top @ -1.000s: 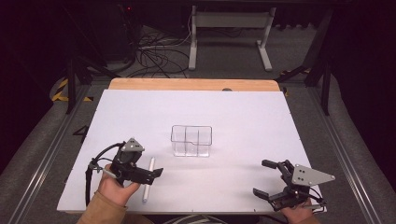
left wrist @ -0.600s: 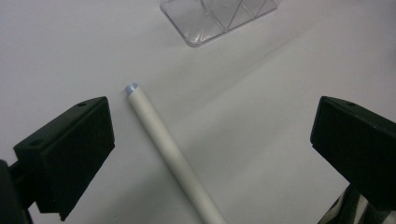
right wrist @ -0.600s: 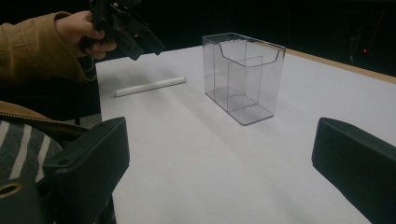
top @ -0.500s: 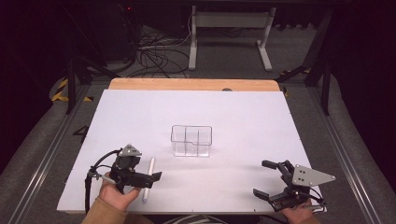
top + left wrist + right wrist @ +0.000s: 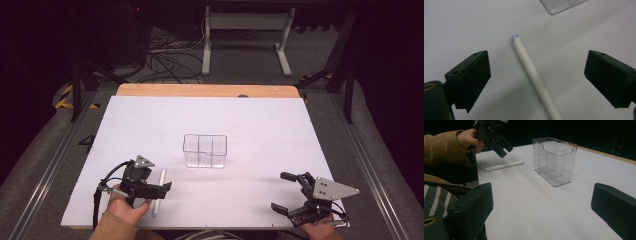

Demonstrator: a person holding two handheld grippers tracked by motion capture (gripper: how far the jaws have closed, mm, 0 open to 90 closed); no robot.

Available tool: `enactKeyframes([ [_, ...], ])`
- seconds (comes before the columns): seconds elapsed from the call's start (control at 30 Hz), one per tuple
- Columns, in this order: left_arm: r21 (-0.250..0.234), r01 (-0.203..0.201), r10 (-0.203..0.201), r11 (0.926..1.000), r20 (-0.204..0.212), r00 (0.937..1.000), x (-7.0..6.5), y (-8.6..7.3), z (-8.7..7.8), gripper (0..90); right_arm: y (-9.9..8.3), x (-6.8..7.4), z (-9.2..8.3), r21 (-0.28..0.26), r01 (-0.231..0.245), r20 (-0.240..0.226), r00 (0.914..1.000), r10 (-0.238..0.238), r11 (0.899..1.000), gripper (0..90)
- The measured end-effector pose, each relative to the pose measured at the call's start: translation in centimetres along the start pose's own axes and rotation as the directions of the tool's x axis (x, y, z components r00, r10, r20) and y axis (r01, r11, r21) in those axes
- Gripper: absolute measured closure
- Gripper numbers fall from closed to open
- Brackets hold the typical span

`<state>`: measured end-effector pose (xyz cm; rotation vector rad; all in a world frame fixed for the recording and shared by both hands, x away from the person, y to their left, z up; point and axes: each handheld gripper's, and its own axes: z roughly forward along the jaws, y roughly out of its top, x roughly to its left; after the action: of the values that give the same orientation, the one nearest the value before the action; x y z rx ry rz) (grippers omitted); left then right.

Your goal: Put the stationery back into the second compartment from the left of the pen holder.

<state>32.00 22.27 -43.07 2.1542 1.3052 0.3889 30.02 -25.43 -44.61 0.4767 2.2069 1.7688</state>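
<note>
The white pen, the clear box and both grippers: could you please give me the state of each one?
white pen: lying flat on the table, between the open jaws, untouched.
clear box: upright, empty, apart from the pen.
left gripper: over the pen, open, jaws have just been closing a little.
right gripper: open, holding nothing, near the table's front edge.

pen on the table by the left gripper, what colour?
White, with a pale bluish tip; the pen shows best in the left gripper view.
</note>
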Motion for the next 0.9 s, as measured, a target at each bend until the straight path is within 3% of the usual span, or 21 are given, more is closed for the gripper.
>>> enactKeyframes([
  [0.3, 0.071, 0.023, -0.021, 0.9973, -0.027, 0.9994, -0.2, 0.2, 1.0, 18.9, 0.0, 0.0, -0.1, -0.005, 0.003, 0.0, 1.0, -0.003, 1.0, 4.6],
  [0.47, 0.139, 0.066, -0.058, 0.9881, -0.056, 0.9967, -0.4, 0.4, 1.5, 27.9, 0.0, 0.1, -0.1, -0.004, 0.002, -0.001, 1.0, -0.002, 1.0, 4.6],
  [0.7, 0.156, 0.053, -0.042, 0.9864, -0.079, 0.996, -0.8, 0.6, 1.7, 33.4, 0.0, 0.1, -0.1, -0.004, 0.003, -0.002, 1.0, -0.003, 1.0, 4.6],
  [0.9, 0.169, 0.048, -0.036, 0.9845, -0.072, 0.9968, -1.1, 0.6, 1.8, 45.5, 0.0, 0.1, -0.1, -0.003, 0.004, -0.002, 1.0, -0.004, 1.0, 4.6],
])
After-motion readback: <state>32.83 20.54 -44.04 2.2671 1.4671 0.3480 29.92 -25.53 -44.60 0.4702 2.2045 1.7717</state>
